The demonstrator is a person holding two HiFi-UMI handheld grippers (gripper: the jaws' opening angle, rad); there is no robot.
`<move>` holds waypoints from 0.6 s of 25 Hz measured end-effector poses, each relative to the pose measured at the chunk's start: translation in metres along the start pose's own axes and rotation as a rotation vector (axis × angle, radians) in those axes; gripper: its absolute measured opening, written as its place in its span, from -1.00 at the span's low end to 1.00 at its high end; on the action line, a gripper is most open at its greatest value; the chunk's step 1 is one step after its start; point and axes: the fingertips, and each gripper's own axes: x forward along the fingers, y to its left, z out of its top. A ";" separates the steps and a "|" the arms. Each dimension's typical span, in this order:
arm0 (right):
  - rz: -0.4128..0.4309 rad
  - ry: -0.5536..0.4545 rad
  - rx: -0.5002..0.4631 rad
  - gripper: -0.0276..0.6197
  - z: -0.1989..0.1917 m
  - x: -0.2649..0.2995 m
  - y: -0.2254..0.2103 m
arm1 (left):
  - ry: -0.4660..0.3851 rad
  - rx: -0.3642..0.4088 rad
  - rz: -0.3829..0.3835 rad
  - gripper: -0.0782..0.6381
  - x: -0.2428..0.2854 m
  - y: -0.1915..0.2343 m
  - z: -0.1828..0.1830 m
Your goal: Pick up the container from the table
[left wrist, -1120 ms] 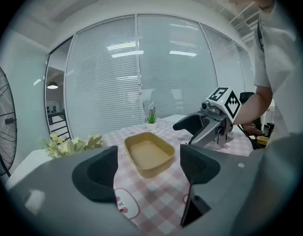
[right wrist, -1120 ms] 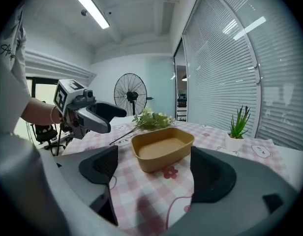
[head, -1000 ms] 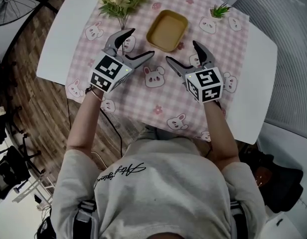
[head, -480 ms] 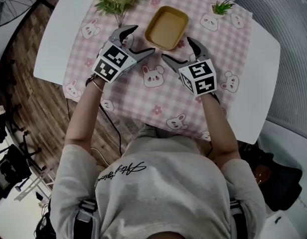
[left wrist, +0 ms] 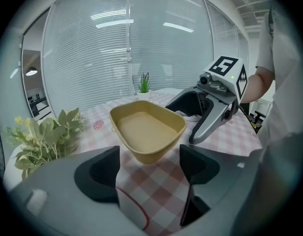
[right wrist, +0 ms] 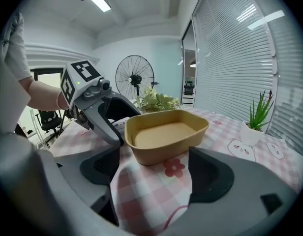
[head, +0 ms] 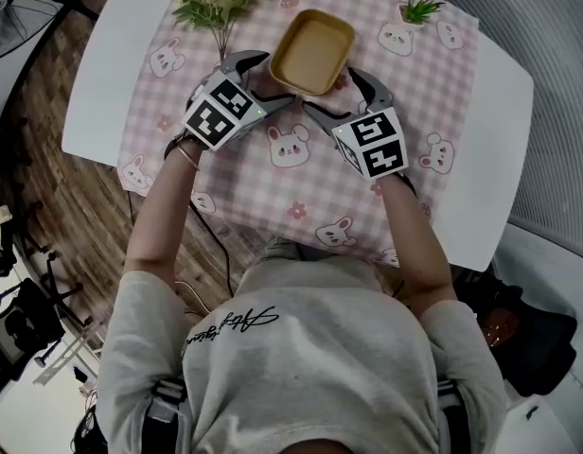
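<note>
The yellow container (head: 313, 52) sat on the pink cloth (head: 301, 189) on the counter (head: 102, 74). The left gripper (head: 270, 78) and right gripper (head: 329, 91) were close to its near corners, with their fingers apart and holding nothing. This looked like the reaching step. Next, the fingers would need to go over the rim and squeeze.

The person wears a light grey short-sleeved shirt (head: 310, 348) with black cursive lettering, lower middle, and a thin bracelet (head: 183, 154) on the left wrist. The left gripper (head: 273, 77) and right gripper (head: 329, 90) are grey, bearing black-and-white marker cubes.
</note>
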 end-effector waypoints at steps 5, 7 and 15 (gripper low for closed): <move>0.002 0.013 -0.009 0.31 0.003 0.005 0.001 | 0.013 0.008 -0.010 0.13 0.005 -0.001 -0.002; -0.004 0.002 -0.004 0.26 0.006 0.006 -0.001 | 0.008 0.012 -0.010 0.10 0.007 -0.002 0.000; -0.037 -0.007 0.005 0.22 0.007 0.005 -0.004 | -0.026 -0.012 0.019 -0.01 0.005 -0.007 0.009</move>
